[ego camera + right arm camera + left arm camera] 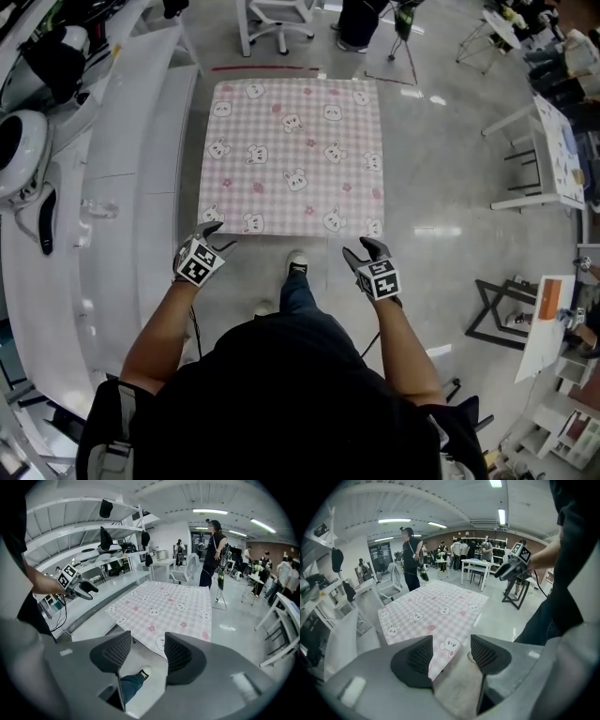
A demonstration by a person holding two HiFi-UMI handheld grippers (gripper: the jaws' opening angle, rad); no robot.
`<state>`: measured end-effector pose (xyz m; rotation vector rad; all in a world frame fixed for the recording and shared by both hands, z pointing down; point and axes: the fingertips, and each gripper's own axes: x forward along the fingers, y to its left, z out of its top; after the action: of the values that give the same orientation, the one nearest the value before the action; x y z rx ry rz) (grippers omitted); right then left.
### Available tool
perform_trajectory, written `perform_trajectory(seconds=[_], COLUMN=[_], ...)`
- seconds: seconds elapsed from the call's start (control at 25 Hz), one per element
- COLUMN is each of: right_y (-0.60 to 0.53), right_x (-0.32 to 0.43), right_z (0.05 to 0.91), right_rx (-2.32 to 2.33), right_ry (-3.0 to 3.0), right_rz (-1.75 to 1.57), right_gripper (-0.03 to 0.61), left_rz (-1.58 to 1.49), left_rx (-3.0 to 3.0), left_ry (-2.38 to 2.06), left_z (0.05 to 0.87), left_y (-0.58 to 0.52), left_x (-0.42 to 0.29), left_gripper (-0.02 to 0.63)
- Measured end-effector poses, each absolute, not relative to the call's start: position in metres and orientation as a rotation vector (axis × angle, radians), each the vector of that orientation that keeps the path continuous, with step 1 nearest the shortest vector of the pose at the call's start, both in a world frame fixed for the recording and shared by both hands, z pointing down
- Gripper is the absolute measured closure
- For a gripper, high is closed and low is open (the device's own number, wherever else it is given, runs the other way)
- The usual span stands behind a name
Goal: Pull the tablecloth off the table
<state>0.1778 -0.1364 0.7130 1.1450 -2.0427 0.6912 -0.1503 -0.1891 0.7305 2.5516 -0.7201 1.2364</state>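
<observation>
A pink checked tablecloth (292, 155) printed with small animal faces covers a square table in the middle of the head view. My left gripper (217, 234) sits at the cloth's near left corner, jaws open. In the left gripper view that corner of the tablecloth (440, 620) hangs in the gap of the left gripper (451, 644), and neither pad is closed on it. My right gripper (358, 247) hovers open just short of the near right corner. In the right gripper view the tablecloth (164, 606) edge lies just beyond the open right gripper (147, 646).
A long white counter (122, 187) runs along the left, close to the table. A white chair (277, 23) stands behind the table. A white table (562, 150) and a black stand (502, 314) are at the right. My shoe (296, 263) is near the table's front edge.
</observation>
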Motion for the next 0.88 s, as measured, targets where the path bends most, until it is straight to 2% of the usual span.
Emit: perform_trajectory(seconds=[0.88], right_y=[-0.154], right_x=[0.168], right_z=[0.828], right_rx=[0.796], right_ry=[-1.888], right_rz=[0.557], right_gripper=[0.299], left_rz=[1.644], left_rx=[2.423], left_ry=[-0.56], left_z=[0.861], left_y=[-0.194], left_x=[-0.137], left_gripper=[0.331])
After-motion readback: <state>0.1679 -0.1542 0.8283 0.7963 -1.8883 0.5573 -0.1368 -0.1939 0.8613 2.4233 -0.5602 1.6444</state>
